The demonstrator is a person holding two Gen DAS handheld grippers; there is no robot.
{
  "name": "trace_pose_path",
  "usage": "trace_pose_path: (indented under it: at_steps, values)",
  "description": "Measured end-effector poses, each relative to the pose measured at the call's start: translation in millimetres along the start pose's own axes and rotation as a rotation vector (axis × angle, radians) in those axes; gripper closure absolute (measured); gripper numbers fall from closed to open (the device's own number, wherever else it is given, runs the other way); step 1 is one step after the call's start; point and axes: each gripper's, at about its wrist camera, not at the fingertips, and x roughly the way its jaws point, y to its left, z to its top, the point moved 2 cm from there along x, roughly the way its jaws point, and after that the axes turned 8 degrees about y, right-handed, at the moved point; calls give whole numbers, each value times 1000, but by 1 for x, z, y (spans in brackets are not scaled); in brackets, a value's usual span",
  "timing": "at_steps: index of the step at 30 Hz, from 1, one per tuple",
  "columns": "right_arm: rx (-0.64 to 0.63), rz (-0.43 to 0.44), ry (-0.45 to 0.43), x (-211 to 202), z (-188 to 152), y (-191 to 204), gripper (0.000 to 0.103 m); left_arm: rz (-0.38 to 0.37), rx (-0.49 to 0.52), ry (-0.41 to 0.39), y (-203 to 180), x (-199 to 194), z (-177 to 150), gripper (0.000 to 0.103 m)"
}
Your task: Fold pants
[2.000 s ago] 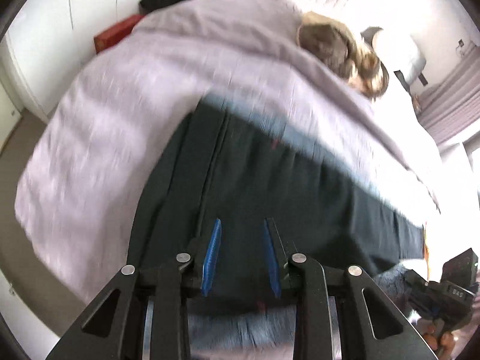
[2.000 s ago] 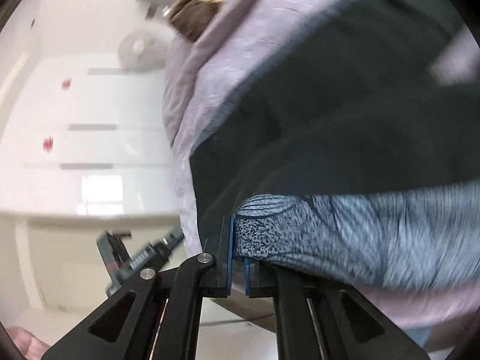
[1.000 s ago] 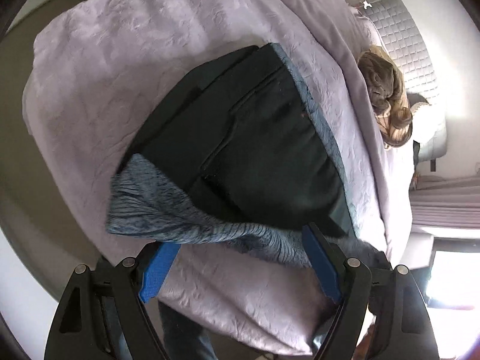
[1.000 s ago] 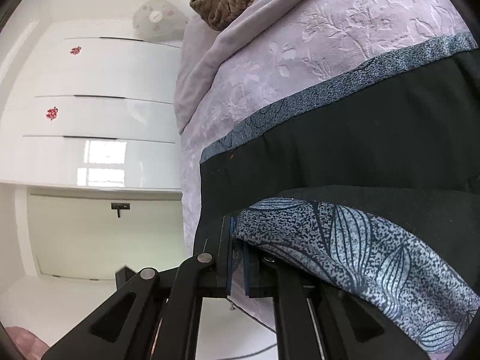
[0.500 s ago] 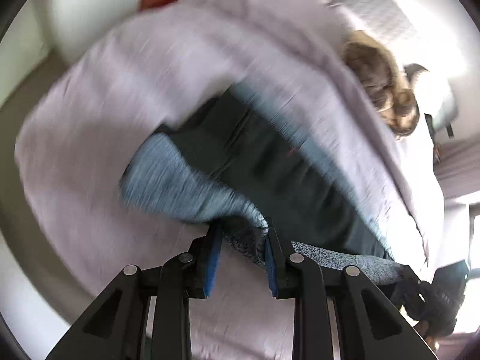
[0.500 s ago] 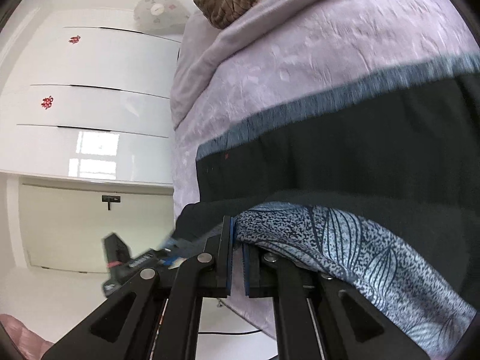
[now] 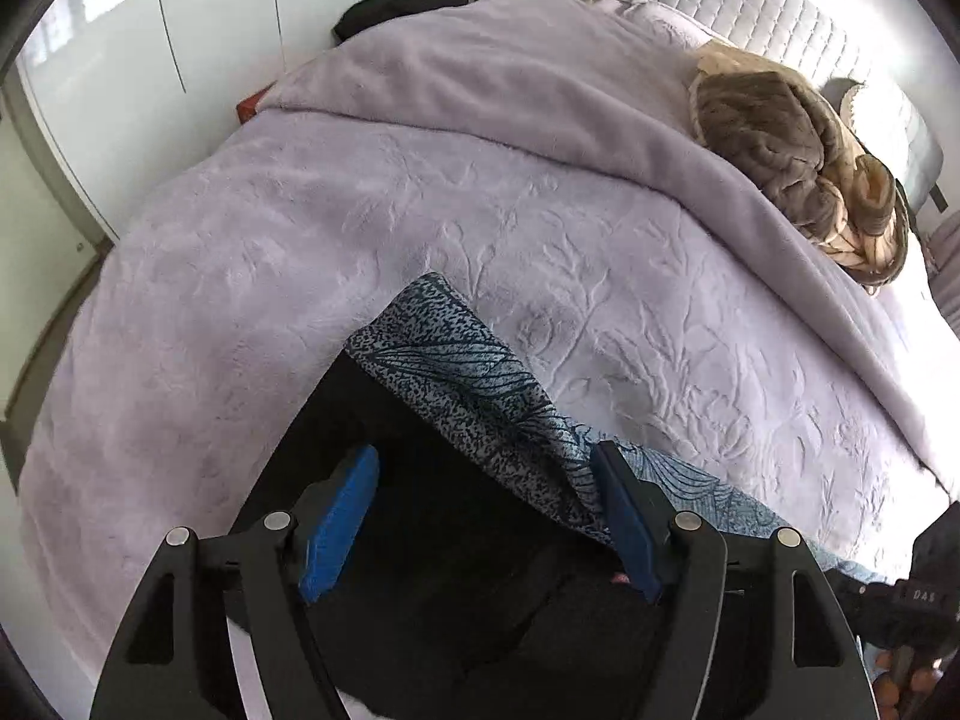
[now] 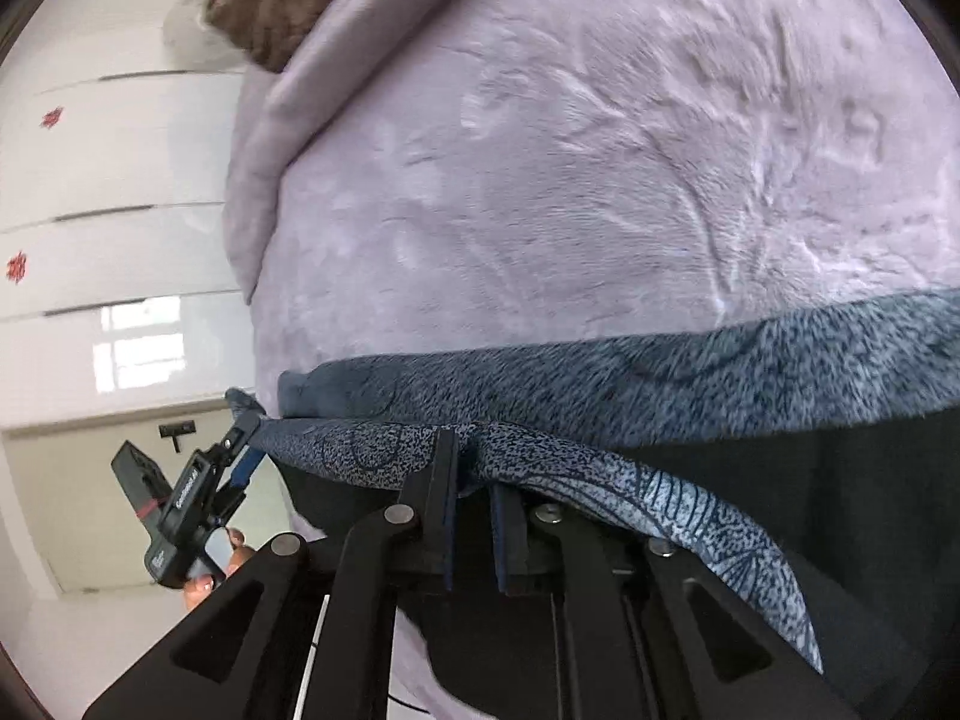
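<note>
Left wrist: left tongs (image 7: 483, 516) wide over pants (image 7: 444, 546); right wrist: right tongs (image 8: 475, 501) narrow, clamping hem.

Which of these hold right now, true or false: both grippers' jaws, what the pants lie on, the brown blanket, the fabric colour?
1. The left gripper has its jaws spread wide. True.
2. The pants lie on a lilac bedspread. True.
3. The right gripper also has its jaws spread wide. False: they stand close together, with the patterned fabric of the pants between their tips.
4. The brown blanket lies on top of the pants. False: it is bundled up near the headboard, well apart from them.
5. The pants are plain white. False: they are black, with a blue-grey leaf-print side showing.
</note>
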Motion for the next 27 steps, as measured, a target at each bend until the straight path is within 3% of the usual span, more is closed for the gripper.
trace_pose_path:
  at_steps: [1, 2, 3, 5, 7, 10, 14, 17, 21, 27]
  values:
    - [5, 7, -7, -1, 0, 1, 90, 17, 16, -22, -2, -11, -1, 29]
    - [-4, 19, -14, -5, -2, 4, 74, 33, 28, -37, -3, -18, -3, 29]
    - [-19, 32, -20, -9, -5, 9, 42, 60, 47, -65, -4, -29, -4, 29]
    - [-68, 49, -20, -23, -13, 24, 15, 111, 59, -110, -2, -48, -6, 29]
    - [-131, 54, -30, -45, -25, 38, 15, 102, 52, -114, 0, -57, -8, 29]
    - [-157, 83, -33, -64, -42, 42, 15, 146, 116, -30, -12, -40, -28, 29]
    - [-108, 37, -72, -90, -79, 19, 15, 119, 178, 81, -44, -30, -79, 29]
    - [-83, -40, -129, -120, -116, -2, 15, 96, 283, 125, -80, -38, -123, 29]
    - [-51, -104, -184, -162, -165, -38, 15, 12, 402, 193, -129, -47, -172, 29]
    - [116, -141, -266, -212, -234, -113, 16, -157, 581, 305, -216, -49, -232, 29]
